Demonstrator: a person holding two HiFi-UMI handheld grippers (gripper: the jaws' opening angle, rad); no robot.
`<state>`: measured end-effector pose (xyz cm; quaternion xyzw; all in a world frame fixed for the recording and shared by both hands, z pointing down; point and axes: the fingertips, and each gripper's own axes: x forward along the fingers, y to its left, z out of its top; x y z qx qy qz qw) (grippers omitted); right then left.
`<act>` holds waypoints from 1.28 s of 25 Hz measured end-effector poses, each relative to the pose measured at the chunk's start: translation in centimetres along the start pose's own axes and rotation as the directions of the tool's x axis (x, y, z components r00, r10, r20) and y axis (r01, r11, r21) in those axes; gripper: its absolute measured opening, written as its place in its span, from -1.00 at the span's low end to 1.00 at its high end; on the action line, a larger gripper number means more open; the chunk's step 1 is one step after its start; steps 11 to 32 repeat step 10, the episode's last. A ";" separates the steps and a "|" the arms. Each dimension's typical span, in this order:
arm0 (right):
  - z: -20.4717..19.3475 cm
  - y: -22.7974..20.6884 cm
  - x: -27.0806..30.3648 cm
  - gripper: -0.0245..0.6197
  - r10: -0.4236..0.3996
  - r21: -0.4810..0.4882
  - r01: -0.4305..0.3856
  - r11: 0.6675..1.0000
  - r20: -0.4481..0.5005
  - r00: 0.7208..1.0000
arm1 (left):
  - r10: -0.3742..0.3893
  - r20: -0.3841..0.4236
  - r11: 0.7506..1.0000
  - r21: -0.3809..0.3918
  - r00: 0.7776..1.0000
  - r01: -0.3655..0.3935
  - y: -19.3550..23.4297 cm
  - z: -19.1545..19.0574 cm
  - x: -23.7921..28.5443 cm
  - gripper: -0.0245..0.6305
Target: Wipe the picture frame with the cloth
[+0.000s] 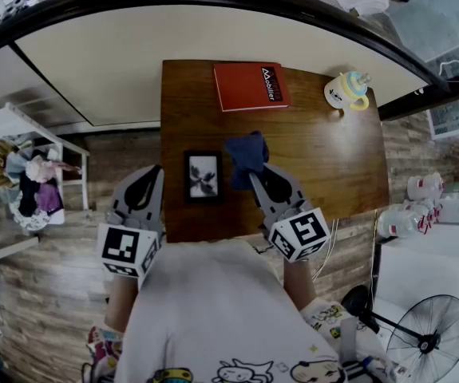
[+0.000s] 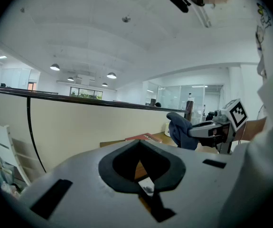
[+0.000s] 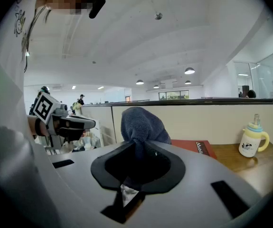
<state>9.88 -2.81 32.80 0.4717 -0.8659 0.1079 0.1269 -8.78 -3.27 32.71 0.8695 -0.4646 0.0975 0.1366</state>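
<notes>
Red book (image 1: 251,85), far edge of desk (image 1: 349,166): white print "Mobilier" with a zigzag logo along the cover's right side. Cup (image 1: 348,91), right of book: print unreadable. Cubes on left tongs (image 1: 154,174) and right tongs (image 1: 256,175), nearer than book: square code markers, no letters.

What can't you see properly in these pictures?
Picture frame: neither gripper view shows it, because the gripper bodies fill the lower part of each. In the head view its picture is too small to identify.
Blue cloth: in the right gripper view, its pinched end is hidden inside the right gripper.
Whether the cloth touches the table: the head view looks down from above, so its height is unclear.
</notes>
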 end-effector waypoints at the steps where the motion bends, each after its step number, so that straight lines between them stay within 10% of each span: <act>1: -0.1 0.0 0.0 -0.78 -0.001 0.001 0.001 1.000 -0.001 1.000 | 0.000 0.000 1.000 0.000 1.000 0.000 0.0 0.0 0.0 -0.91; 32: -0.7 -0.2 -0.5 -0.78 -0.019 0.008 0.019 1.000 -0.016 1.000 | 0.003 -0.005 1.000 -0.005 1.000 -0.003 0.2 -0.1 0.1 -0.91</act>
